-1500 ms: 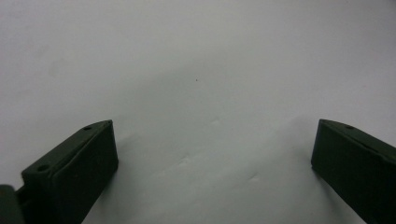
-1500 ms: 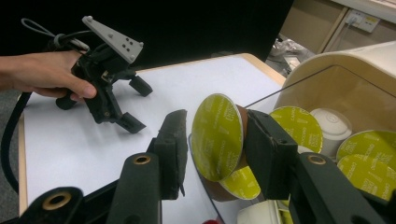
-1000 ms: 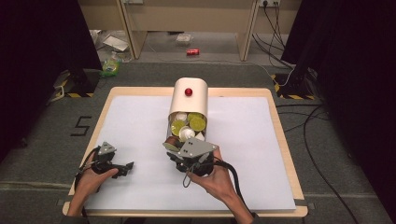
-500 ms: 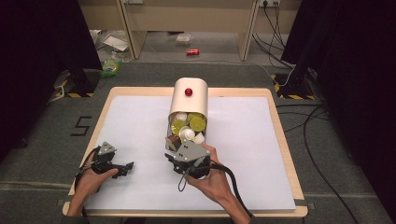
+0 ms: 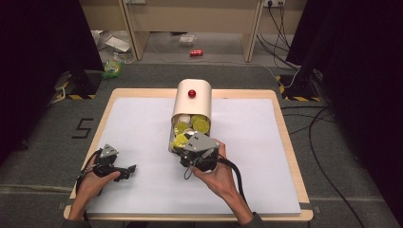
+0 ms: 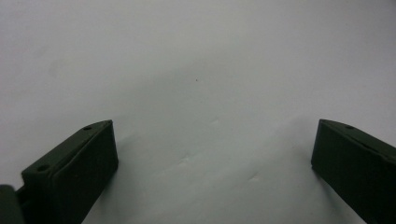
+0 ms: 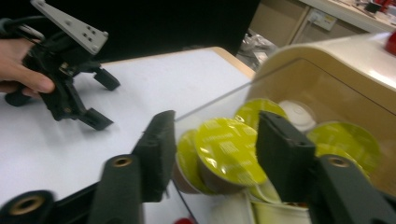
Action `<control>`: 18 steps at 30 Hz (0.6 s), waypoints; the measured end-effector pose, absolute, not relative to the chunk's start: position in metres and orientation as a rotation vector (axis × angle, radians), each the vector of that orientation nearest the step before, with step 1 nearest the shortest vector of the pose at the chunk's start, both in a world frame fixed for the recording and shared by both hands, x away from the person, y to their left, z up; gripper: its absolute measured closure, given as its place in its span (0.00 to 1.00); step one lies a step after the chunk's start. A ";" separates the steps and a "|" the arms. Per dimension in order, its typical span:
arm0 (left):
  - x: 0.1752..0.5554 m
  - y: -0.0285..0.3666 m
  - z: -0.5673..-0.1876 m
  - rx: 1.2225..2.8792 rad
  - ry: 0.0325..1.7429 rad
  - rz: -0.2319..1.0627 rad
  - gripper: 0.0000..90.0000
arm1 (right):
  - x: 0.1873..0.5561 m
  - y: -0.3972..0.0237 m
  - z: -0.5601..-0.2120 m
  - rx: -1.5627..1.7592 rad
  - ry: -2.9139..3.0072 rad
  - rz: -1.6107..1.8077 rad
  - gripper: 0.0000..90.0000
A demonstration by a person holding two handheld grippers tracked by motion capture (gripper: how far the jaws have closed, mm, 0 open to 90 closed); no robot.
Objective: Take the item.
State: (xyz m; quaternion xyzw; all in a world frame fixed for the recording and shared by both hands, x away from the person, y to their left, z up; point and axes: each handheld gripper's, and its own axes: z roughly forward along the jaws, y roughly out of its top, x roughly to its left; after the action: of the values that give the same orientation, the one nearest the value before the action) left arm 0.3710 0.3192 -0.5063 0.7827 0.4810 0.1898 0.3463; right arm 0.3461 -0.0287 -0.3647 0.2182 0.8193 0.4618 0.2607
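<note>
A cream container [image 5: 192, 102] with a red knob [image 5: 191, 93] lies on its side on the white sheet, its mouth facing me. Several capsules with yellow-green lids [image 5: 200, 125] fill it. My right gripper [image 5: 187, 142] is at the mouth. In the right gripper view its jaws have just been opening and the gripper [image 7: 222, 140] stands open, with a yellow-green capsule [image 7: 229, 149] between the pads. A clear wall edge of the container [image 7: 336, 60] runs past the left jaw. My left gripper [image 5: 128, 171] rests open on the sheet at the near left, with bare paper between its jaws [image 6: 212, 149].
The white sheet [image 5: 142, 118] covers a wooden table [image 5: 291, 156] with its rim showing all round. The left gripper [image 7: 100, 100] and its hand lie off to the side in the right gripper view. Cables [image 5: 323, 142], a red can [image 5: 196, 52] and litter are on the floor beyond.
The right hand has shifted slightly at the container's mouth and its gripper now covers the white capsule seen there before. The left hand has stayed put.
</note>
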 end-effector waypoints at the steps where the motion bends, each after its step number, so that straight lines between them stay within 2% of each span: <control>1: 0.371 0.319 -0.506 2.031 1.248 0.492 0.00 | 0.347 -0.030 -0.365 0.605 2.215 1.250 0.43; 8: 0.371 0.319 -0.506 2.031 1.249 0.492 0.00 | 0.356 -0.030 -0.372 0.671 2.258 1.232 0.24; 12: 0.371 0.319 -0.506 2.031 1.248 0.492 0.00 | 0.364 -0.028 -0.377 0.720 2.276 1.248 0.22; 18: 0.371 0.319 -0.506 2.031 1.248 0.492 0.00 | 0.371 -0.020 -0.383 0.761 2.278 1.269 0.24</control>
State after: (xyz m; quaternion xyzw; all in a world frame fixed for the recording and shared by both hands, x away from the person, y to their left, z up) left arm 0.3711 0.3191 -0.5063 0.7826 0.4811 0.1897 0.3464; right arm 0.3713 -0.0198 -0.3826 0.2738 0.8197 0.4568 0.2108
